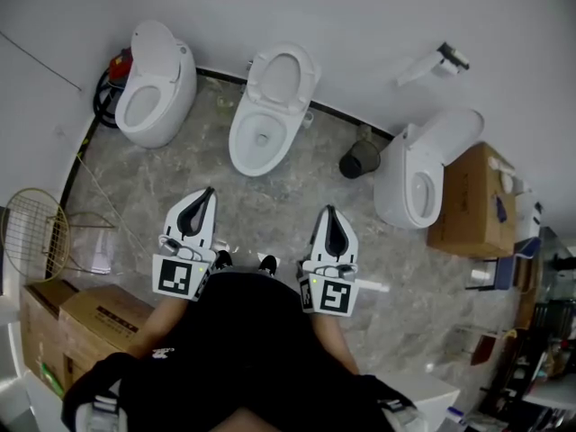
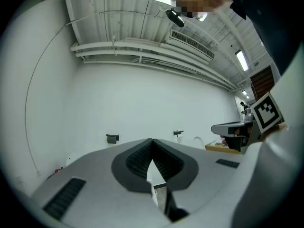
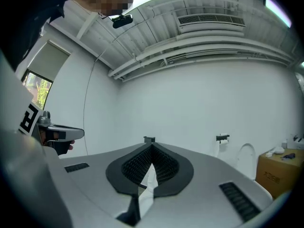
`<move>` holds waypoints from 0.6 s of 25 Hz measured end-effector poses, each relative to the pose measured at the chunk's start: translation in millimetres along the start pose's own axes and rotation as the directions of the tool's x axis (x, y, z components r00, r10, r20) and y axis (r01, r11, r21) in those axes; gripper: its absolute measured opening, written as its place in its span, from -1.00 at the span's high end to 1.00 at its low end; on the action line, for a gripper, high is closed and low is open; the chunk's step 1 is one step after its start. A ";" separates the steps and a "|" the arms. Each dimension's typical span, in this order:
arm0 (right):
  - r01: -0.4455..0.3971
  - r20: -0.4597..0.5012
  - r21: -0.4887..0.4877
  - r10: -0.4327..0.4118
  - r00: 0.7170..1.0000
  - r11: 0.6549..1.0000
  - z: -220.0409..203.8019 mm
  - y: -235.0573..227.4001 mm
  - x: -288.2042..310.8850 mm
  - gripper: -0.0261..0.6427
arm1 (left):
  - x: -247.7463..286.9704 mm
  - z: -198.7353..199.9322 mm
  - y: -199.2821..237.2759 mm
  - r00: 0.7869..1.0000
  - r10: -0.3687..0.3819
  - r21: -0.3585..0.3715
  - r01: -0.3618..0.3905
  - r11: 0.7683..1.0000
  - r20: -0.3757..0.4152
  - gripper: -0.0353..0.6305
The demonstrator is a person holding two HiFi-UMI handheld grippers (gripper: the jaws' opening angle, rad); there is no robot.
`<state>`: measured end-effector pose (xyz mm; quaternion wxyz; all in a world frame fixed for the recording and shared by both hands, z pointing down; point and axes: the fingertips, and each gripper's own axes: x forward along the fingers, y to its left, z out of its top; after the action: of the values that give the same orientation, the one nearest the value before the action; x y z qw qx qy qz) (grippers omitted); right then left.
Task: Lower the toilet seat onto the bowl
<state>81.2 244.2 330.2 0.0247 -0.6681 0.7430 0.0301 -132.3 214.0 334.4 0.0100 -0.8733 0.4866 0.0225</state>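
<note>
Three white toilets stand along the far wall in the head view. The middle toilet (image 1: 261,138) is straight ahead, its seat (image 1: 281,77) raised against the wall above the open bowl. My left gripper (image 1: 209,193) and right gripper (image 1: 329,211) are held side by side over the floor, well short of that toilet and touching nothing. Both point toward the wall. In the left gripper view the left gripper (image 2: 152,140) has its jaws together with nothing between them. The right gripper (image 3: 152,145) looks the same in its own view.
The left toilet (image 1: 155,93) and the right toilet (image 1: 421,176) flank the middle one. A black bin (image 1: 360,160) stands between the middle and right toilets. Cardboard boxes sit at the right (image 1: 472,201) and lower left (image 1: 90,322). A racket (image 1: 36,232) lies at the left.
</note>
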 end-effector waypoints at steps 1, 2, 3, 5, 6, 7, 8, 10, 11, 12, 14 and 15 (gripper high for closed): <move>0.005 0.002 0.005 -0.005 1.000 1.000 -0.9 -1.0 -0.1 0.86 | 0.1 0.7 0.3 1.000 0.001 -0.001 -0.001 1.000 0.001 0.88; 0.010 0.005 0.012 -0.010 1.000 1.000 -0.2 -1.7 0.3 0.86 | 0.4 1.7 0.7 1.000 0.002 0.000 -0.002 1.000 0.003 0.88; 0.015 0.009 0.016 -0.015 1.000 1.000 2.1 -2.0 1.2 0.86 | 1.0 2.9 0.9 1.000 0.002 0.003 -0.002 1.000 0.006 0.88; 0.015 0.015 0.013 -0.015 1.000 1.000 5.9 -2.3 2.2 0.86 | 2.4 4.4 -0.3 1.000 0.003 0.012 -0.003 1.000 0.009 0.88; 0.011 0.012 0.007 -0.012 1.000 1.000 6.0 -2.7 2.1 0.86 | 3.1 4.7 -1.2 1.000 0.005 0.016 -0.005 1.000 0.010 0.88; 0.009 0.010 0.006 -0.009 1.000 1.000 5.2 -3.3 2.1 0.86 | 3.7 5.0 -2.0 1.000 0.008 0.022 -0.008 1.000 0.012 0.88; 0.010 0.007 0.010 -0.010 1.000 1.000 3.7 -4.0 1.9 0.86 | 4.1 5.5 -2.4 1.000 0.011 0.030 -0.011 0.999 0.014 0.88; 0.011 0.004 0.020 -0.011 1.000 1.000 0.2 -5.1 1.5 0.86 | 4.2 6.9 -2.2 1.000 0.017 0.042 -0.018 0.999 0.021 0.88; 0.011 0.005 0.019 -0.011 1.000 1.000 0.4 -5.2 1.8 0.84 | 3.8 7.4 -2.0 1.000 0.019 0.041 -0.020 0.999 0.023 0.88; 0.011 0.007 0.016 -0.011 1.000 1.000 1.6 -4.9 2.1 0.81 | 3.4 7.7 -1.8 0.999 0.020 0.038 -0.021 0.999 0.024 0.88; 0.013 0.013 0.007 -0.013 1.000 1.000 3.8 -4.6 2.5 0.77 | 3.0 7.6 -1.6 0.999 0.024 0.039 -0.025 0.999 0.024 0.88; 0.012 0.015 0.005 -0.012 1.000 1.000 3.1 -4.9 2.4 0.75 | 3.0 7.3 -1.5 0.999 0.026 0.042 -0.027 0.999 0.024 0.88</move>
<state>85.8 241.5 326.8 0.0321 -0.6724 0.7387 0.0331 -129.6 212.6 327.0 0.0337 -0.8661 0.4983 0.0224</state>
